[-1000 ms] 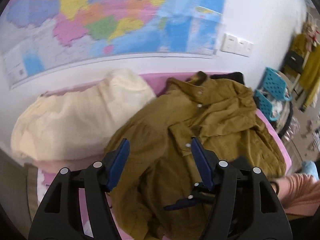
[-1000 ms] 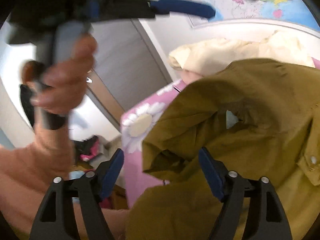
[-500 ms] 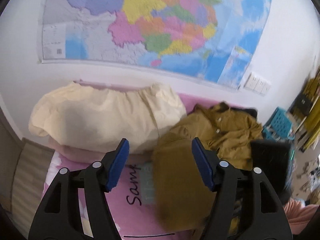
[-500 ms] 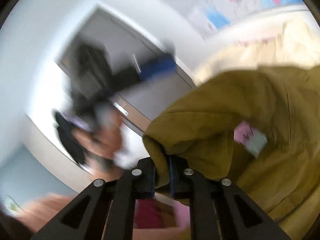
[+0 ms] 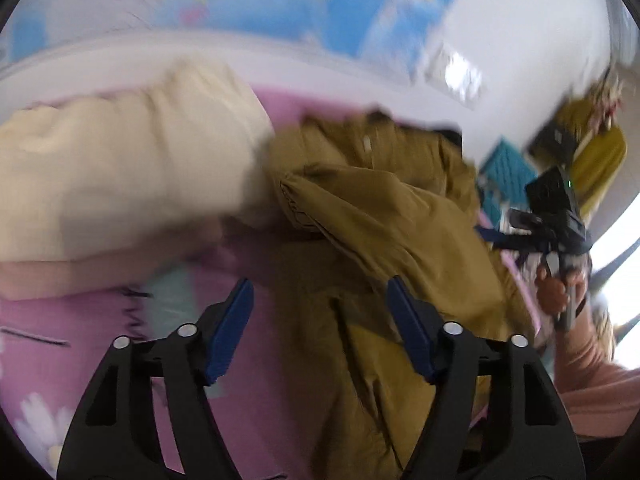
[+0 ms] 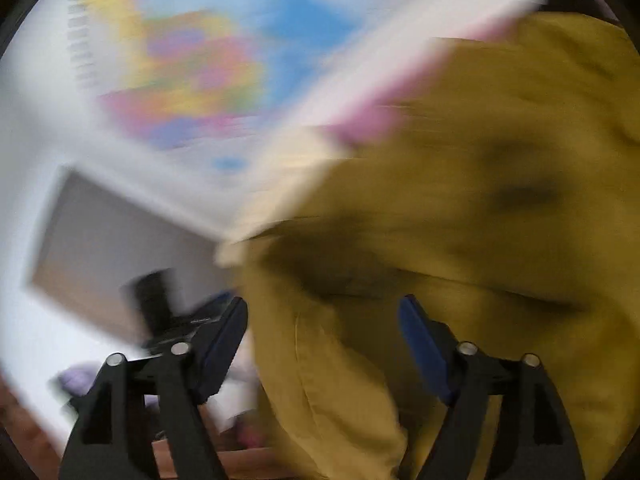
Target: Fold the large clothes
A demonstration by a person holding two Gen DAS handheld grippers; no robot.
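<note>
So the mustard-brown cotton jacket [image 5: 384, 240] is dropped now: the right tool [image 6: 322, 344], clamped on it a moment ago, is spread apart. Left tool [image 5: 320, 320] too. It's heaped mid-bed, fold unfinished.

Both wrist views face wall map [image 5: 280, 4] over bed; share mustard jacket [image 6: 480, 200], close.

A pink bed sheet with daisies [image 5: 48, 412] is covering the bed. A mustard-brown jacket [image 5: 400, 240] is lying crumpled on it, ahead of the jaws. A cream quilt bundle [image 5: 120, 176] is sitting farther left.
</note>
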